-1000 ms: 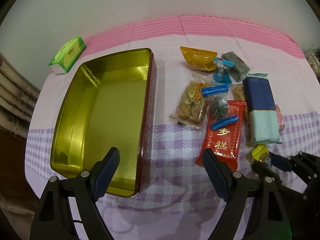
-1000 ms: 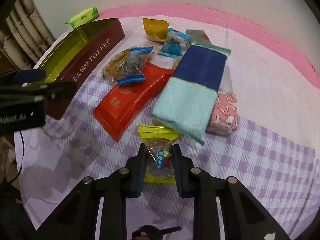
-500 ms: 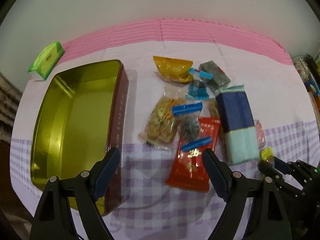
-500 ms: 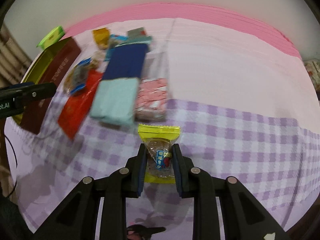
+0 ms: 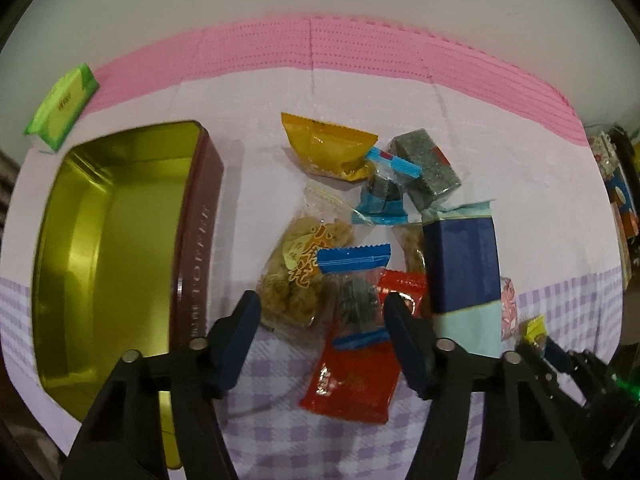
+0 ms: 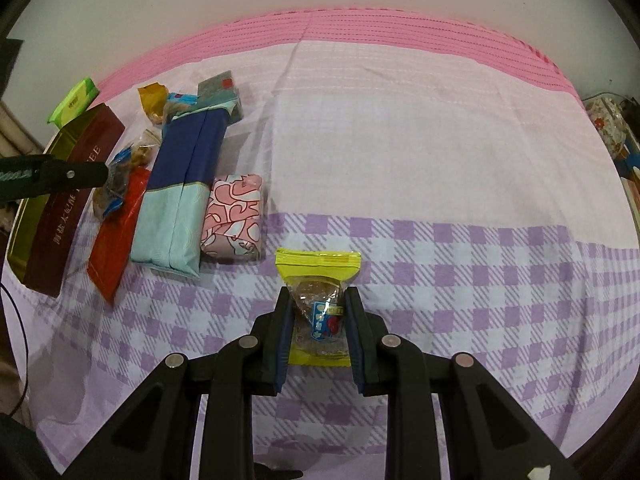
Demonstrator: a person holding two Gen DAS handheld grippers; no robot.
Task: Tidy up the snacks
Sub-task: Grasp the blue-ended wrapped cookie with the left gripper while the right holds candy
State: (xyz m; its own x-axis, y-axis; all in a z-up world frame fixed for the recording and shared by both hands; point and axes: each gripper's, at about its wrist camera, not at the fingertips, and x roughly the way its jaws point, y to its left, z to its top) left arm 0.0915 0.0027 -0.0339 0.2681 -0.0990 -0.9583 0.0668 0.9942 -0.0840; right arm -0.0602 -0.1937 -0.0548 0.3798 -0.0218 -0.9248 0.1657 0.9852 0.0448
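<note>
My right gripper [image 6: 318, 316] is shut on a small yellow-edged snack packet [image 6: 318, 280], held just above the checked cloth; the packet also shows at the right of the left wrist view [image 5: 534, 330]. My left gripper [image 5: 320, 320] is open and empty, above a blue-ended clear packet [image 5: 352, 276] lying on a red packet [image 5: 356, 376]. An open gold tin [image 5: 108, 240] with dark red sides stands on the left. The snack pile also holds a fried-snack bag [image 5: 296, 268], an orange packet [image 5: 324, 146], a grey block [image 5: 424, 168] and a long blue-and-teal pack [image 5: 460, 264].
A green tissue pack [image 5: 62, 106] lies behind the tin. A pink patterned packet [image 6: 234, 216] lies beside the blue-and-teal pack [image 6: 180, 188]. The tin's red side [image 6: 68, 200] faces the right wrist camera. Clutter sits off the cloth at far right [image 6: 612, 128].
My left gripper has moved right from over the tin to over the snack pile and come closer. My right gripper has swung right with the yellow packet still in its grip.
</note>
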